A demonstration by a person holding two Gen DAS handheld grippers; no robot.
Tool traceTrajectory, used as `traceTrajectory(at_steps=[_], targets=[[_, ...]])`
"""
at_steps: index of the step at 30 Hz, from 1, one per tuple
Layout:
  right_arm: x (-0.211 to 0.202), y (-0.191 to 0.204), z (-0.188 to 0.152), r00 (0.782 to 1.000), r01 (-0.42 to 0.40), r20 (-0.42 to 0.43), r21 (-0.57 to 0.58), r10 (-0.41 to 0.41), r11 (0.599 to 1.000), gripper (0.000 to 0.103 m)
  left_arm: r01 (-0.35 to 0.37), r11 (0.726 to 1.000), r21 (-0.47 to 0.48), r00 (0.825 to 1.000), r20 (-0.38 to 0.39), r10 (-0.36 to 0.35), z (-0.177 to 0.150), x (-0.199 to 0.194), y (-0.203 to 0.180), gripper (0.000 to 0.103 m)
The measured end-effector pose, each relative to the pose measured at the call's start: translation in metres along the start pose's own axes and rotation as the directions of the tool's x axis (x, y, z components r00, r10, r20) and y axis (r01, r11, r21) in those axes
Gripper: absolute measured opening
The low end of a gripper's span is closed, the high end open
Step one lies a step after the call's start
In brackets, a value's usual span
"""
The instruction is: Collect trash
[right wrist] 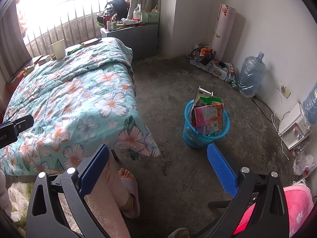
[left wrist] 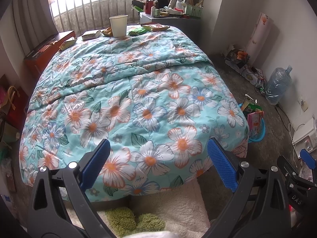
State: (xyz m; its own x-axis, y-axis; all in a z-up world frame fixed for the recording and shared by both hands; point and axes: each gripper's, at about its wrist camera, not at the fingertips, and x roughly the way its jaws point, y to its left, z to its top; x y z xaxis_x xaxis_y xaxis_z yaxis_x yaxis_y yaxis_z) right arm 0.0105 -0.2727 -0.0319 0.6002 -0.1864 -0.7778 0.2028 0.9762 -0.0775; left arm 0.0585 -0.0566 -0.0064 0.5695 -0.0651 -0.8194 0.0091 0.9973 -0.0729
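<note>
A white paper cup (left wrist: 118, 25) stands at the far end of the floral quilt (left wrist: 126, 99), with several snack wrappers around it: a yellow one (left wrist: 67, 43), a pale packet (left wrist: 91, 35), a green one (left wrist: 137, 31) and an orange-green one (left wrist: 156, 27). The cup (right wrist: 58, 49) also shows in the right wrist view. A blue plastic basket (right wrist: 206, 136) on the floor holds several wrappers and a carton; it peeks past the bed corner as basket (left wrist: 257, 132). My left gripper (left wrist: 158, 160) hangs open over the near end of the bed. My right gripper (right wrist: 158, 166) is open above the floor, near the basket.
A grey bedside cabinet (right wrist: 136, 37) crowded with bottles stands by the window rail. A water jug (right wrist: 251, 75), cables and boxes line the right wall. A person's slippered foot (right wrist: 128, 186) is below the right gripper. A brown box (left wrist: 49, 49) lies left of the bed.
</note>
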Motion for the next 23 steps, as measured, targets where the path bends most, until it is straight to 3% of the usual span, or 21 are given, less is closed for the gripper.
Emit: traceTrajectory(at_steps=[23], targets=[[-0.0033, 0.0011, 0.0023, 1.0, 0.0, 0.008, -0.004, 0.0, 1.0, 0.096, -0.001, 1.0, -0.003, 1.0, 0.003, 0.001, -0.0019, -0.0008, 0.0008, 0.094]])
